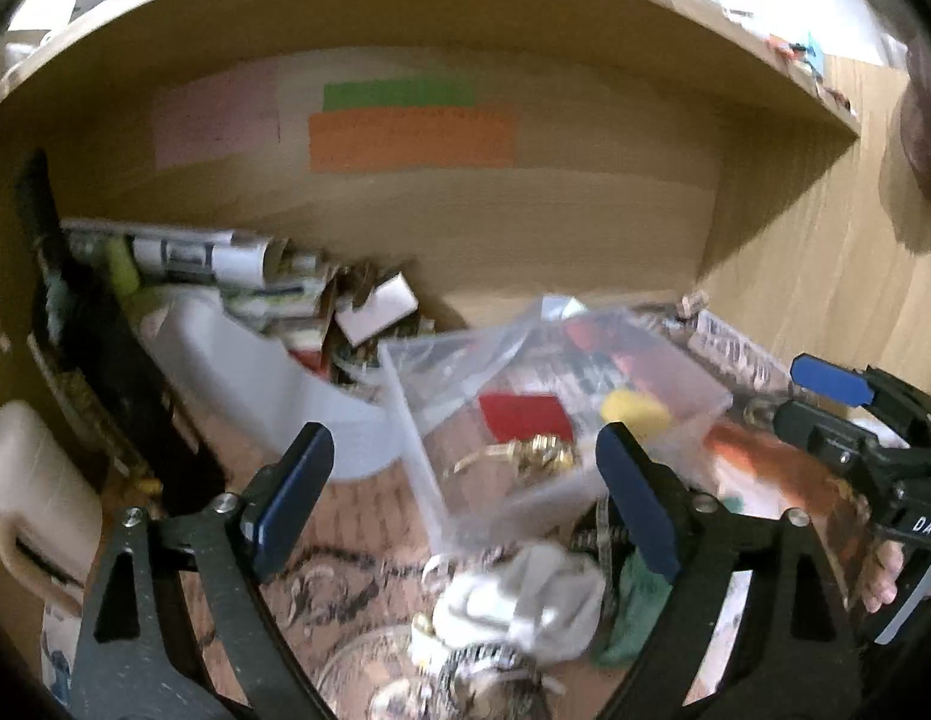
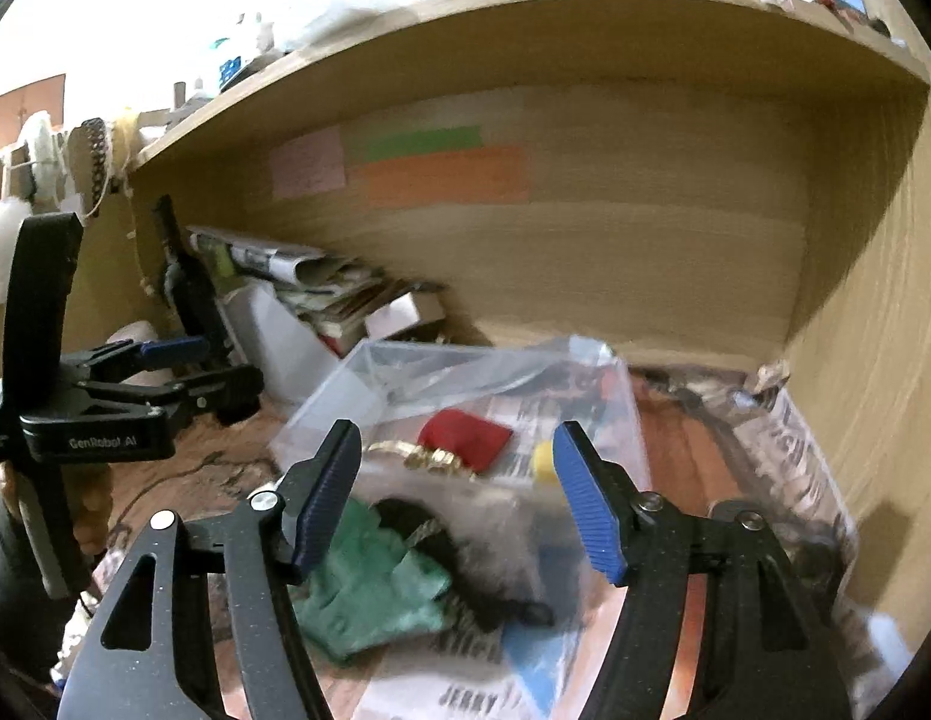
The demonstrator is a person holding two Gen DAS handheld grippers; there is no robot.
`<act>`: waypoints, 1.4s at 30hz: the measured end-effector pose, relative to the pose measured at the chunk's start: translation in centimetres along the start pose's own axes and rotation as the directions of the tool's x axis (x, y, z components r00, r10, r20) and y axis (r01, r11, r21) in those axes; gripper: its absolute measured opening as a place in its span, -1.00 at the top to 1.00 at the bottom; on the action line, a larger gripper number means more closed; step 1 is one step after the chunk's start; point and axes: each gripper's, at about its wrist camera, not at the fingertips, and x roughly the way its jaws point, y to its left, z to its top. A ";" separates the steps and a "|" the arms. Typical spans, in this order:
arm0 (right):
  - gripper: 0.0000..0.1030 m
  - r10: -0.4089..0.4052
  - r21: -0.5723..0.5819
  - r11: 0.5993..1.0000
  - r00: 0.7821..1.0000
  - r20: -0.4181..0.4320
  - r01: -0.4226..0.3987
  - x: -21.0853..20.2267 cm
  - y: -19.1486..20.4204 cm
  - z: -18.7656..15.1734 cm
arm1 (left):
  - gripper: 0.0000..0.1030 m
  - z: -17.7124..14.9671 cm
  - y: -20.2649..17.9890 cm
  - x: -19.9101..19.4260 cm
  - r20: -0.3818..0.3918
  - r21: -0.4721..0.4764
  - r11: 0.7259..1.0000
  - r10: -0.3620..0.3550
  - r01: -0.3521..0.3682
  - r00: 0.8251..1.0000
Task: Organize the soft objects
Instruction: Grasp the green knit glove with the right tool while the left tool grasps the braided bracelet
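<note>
A clear plastic box (image 1: 687, 414) stands on the patterned table under a wooden shelf; inside lie a red soft piece (image 1: 525, 414), a yellow piece (image 1: 633, 405) and a gold item (image 1: 540, 453). It also shows in the right wrist view (image 2: 621, 414), with the red piece (image 2: 465, 431). A white-grey cloth (image 1: 525, 600) lies just below my open, empty left gripper (image 1: 465, 492). A green cloth (image 2: 375, 588) and a dark furry item (image 2: 495, 546) lie in front of the box, between the fingers of my open, empty right gripper (image 2: 456, 486). The right gripper shows at the right edge of the left view (image 1: 825, 384).
A white bin (image 1: 273, 384) of papers and cartons stands back left beside a black upright object (image 1: 81, 324). A cream jug (image 1: 27, 480) is at the far left. Newspaper (image 2: 795, 462) lines the right side by the wooden wall. The left gripper (image 2: 165, 372) is at the left.
</note>
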 end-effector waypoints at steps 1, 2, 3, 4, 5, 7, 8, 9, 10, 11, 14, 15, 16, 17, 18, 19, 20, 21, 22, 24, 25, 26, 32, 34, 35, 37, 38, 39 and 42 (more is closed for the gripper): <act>-0.23 0.002 0.005 1.000 1.000 -0.008 -0.002 0.0 0.1 -0.4 | -0.75 -0.7 0.1 0.0 -0.012 -0.002 1.000 0.001 -0.001 1.000; -0.23 0.004 0.010 1.000 1.000 -0.017 -0.004 0.1 0.3 -0.9 | -0.75 -1.3 0.1 0.0 -0.025 -0.006 1.000 0.001 -0.001 1.000; -0.23 0.005 0.013 1.000 1.000 -0.027 -0.005 0.1 0.6 -1.4 | -0.75 -1.9 0.3 0.1 -0.042 -0.011 1.000 -0.002 0.001 0.999; -0.23 0.008 0.015 1.000 0.999 -0.032 -0.008 0.0 0.8 -1.8 | -0.75 -2.5 0.4 0.3 -0.060 -0.016 1.000 -0.004 0.003 0.998; -0.23 0.010 0.017 1.000 0.999 -0.041 -0.009 0.1 1.0 -2.2 | -0.75 -3.2 0.5 0.4 -0.077 -0.019 1.000 -0.003 0.002 0.997; -0.23 0.017 0.018 1.000 0.998 -0.057 -0.016 0.2 1.4 -3.0 | -0.75 -4.5 0.6 0.5 -0.105 -0.025 1.000 0.002 -0.004 0.995; -0.23 0.019 0.020 1.000 0.998 -0.064 -0.018 0.3 1.6 -3.3 | -0.75 -5.0 0.7 0.6 -0.117 -0.029 1.000 0.003 -0.006 0.993; -0.23 0.021 0.022 1.000 0.997 -0.072 -0.019 0.4 1.8 -3.6 | -0.75 -5.5 0.8 0.8 -0.130 -0.035 0.999 0.002 -0.006 0.992; -0.23 0.023 0.025 0.999 0.997 -0.079 -0.022 0.4 2.0 -3.9 | -0.75 -6.1 0.9 1.0 -0.146 -0.044 0.999 -0.001 -0.006 0.989; -0.23 0.028 0.029 0.999 0.996 -0.088 -0.025 0.5 2.1 -4.2 | -0.75 -6.6 1.0 1.2 -0.159 -0.052 0.999 -0.004 -0.004 0.987; -0.23 0.040 0.050 0.998 0.993 -0.113 -0.034 1.1 2.2 -5.1 | -0.75 -8.1 1.2 1.6 -0.195 -0.075 0.997 -0.022 0.007 0.981; -0.23 0.038 0.056 0.998 0.992 -0.121 -0.032 1.3 2.3 -5.4 | -0.75 -8.6 1.1 1.7 -0.206 -0.079 0.997 -0.028 0.012 0.978; -0.23 0.034 0.060 0.998 0.991 -0.130 -0.027 1.6 2.3 -5.6 | -0.75 -9.0 1.0 1.9 -0.214 -0.081 0.997 -0.031 0.014 0.976; -0.23 0.032 0.063 0.998 0.990 -0.136 -0.023 1.8 2.3 -5.8 | -0.75 -9.3 0.9 2.0 -0.220 -0.083 0.996 -0.035 0.017 0.975; -0.23 0.030 0.066 0.998 0.990 -0.141 -0.021 1.9 2.4 -6.0 | -0.75 -9.7 0.8 2.1 -0.226 -0.085 0.996 -0.041 0.022 0.973; -0.23 0.027 0.067 0.998 0.989 -0.143 -0.017 2.1 2.5 -6.1 | -0.75 -9.9 0.7 2.3 -0.233 -0.085 0.996 -0.045 0.026 0.971; -0.23 0.020 0.064 0.998 0.990 -0.143 -0.011 2.2 2.6 -6.2 | -0.75 -10.2 0.6 2.4 -0.237 -0.085 0.996 -0.047 0.028 0.970; -0.23 0.015 0.062 0.998 0.990 -0.141 -0.007 2.2 2.6 -6.2 | -0.75 -10.4 0.6 2.5 -0.240 -0.086 0.996 -0.049 0.029 0.970; -0.23 0.009 0.059 0.998 0.990 -0.140 -0.001 2.3 2.7 -6.3 | -0.75 -10.7 0.5 2.7 -0.240 -0.084 0.996 -0.052 0.033 0.969; -0.23 0.000 0.051 0.999 0.990 -0.141 0.007 2.5 2.9 -6.3 | -0.75 -11.1 0.3 3.0 -0.245 -0.084 0.996 -0.055 0.035 0.968; -0.21 -0.006 0.047 0.999 0.990 -0.141 0.013 2.6 3.0 -6.3 | -0.75 -11.3 0.2 3.1 -0.248 -0.084 0.996 -0.057 0.037 0.967; -0.12 -0.016 0.040 0.999 0.990 -0.140 0.021 2.6 3.0 -6.4 | -0.75 -11.5 0.2 3.2 -0.251 -0.084 0.996 -0.060 0.040 0.966; 0.26 -0.038 0.028 0.999 0.989 -0.145 0.043 2.8 2.8 -6.6 | -0.55 -12.1 0.0 3.5 -0.253 -0.088 0.995 -0.062 0.041 0.965; 0.30 -0.031 0.036 0.999 0.989 -0.142 0.037 2.7 2.6 -6.6 | -0.42 -12.2 0.1 3.2 -0.250 -0.086 0.995 -0.064 0.043 0.966; 0.32 -0.027 0.039 0.999 0.990 -0.138 0.033 2.6 2.5 -6.6 | -0.35 -12.2 0.1 3.1 -0.248 -0.086 0.995 -0.064 0.044 0.967; 0.35 -0.026 0.039 0.999 0.991 -0.133 0.031 2.4 2.5 -6.6 | -0.24 -12.4 0.1 2.6 -0.245 -0.084 0.996 -0.061 0.042 0.968; 0.36 -0.023 0.041 0.999 0.991 -0.129 0.028 2.2 2.5 -6.6 | -0.17 -12.5 0.2 2.5 -0.243 -0.083 0.996 -0.060 0.041 0.968; 0.38 -0.019 0.044 0.999 0.992 -0.126 0.024 2.0 2.4 -6.5 | -0.11 -12.5 0.2 2.3 -0.242 -0.083 0.996 -0.058 0.039 0.968; 0.42 -0.010 0.050 0.999 0.994 -0.109 0.015 1.4 2.3 -6.4 | -0.03 -12.6 0.5 1.9 -0.239 -0.088 0.995 -0.055 0.034 0.969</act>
